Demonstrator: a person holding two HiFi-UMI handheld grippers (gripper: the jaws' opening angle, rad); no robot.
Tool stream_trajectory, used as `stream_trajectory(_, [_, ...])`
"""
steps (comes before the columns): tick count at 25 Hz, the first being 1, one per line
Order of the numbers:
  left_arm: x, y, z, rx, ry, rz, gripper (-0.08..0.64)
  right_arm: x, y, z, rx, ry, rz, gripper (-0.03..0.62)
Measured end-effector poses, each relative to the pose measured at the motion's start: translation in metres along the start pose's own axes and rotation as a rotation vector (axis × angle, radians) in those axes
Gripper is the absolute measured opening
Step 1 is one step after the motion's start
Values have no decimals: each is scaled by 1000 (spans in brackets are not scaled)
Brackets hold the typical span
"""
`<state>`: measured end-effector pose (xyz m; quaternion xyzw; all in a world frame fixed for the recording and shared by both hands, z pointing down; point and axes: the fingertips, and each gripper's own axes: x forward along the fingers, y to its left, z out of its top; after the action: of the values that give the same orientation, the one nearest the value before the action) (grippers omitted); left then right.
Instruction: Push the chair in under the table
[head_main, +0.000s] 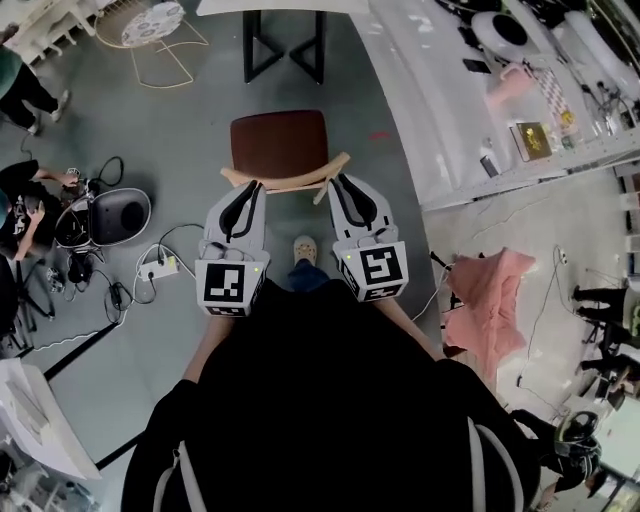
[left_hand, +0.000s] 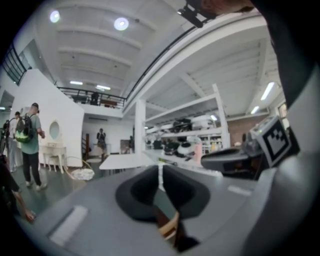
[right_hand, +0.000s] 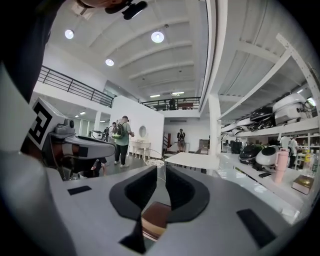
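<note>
At the near edge of the chair (head_main: 280, 145), the person's two grippers sit side by side, one at each end of the curved wooden backrest (head_main: 285, 184). The left gripper (head_main: 247, 187) points at the backrest's left end. In the left gripper view its (left_hand: 160, 172) dark pads are drawn together at the tips with nothing clamped between them, and a bit of the chair's wood (left_hand: 170, 225) shows low down through the wider part of the gap. The right gripper (head_main: 337, 182) meets the right end. In the right gripper view its (right_hand: 161, 172) jaws stand a narrow slit apart, also empty, with the brown seat and the pale rail (right_hand: 155, 215) showing beneath them. From the head view both sets of tips overlap the rail; I can't tell whether they press on it.

The chair faces away from the person, its brown seat beyond the backrest. It stands short of the white table (head_main: 280, 6), with a strip of grey floor between the seat's front edge and the table's black legs (head_main: 285, 50).

The person's light shoe (head_main: 305, 248) shows between the grippers. A long white shelf (head_main: 440, 110) runs along the right side, and a pink cloth (head_main: 490, 295) lies on the floor below it. On the left are a power strip (head_main: 160, 268) with cables and, farther up, a wire chair (head_main: 160, 40).
</note>
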<state>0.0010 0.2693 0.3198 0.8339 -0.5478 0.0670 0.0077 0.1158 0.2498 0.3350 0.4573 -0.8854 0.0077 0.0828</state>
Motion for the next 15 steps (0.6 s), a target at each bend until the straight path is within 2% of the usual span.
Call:
stream_trajectory(6, [60,27,-10,-43,47,55,48,55,-42,-13,-5,43,75,25])
stream_trajectory(11, [91,44,-22,-61,87,75,107,88,-59,-20,-5,57,132,33])
stream_trajectory(14, [102,52,-29,-67,109,74,123,101,-60,-32,-1,87,167,117])
stream_trajectory(15, [105,54,-32,-69,120,68,126,104,-60,-37,-2,102,179,121])
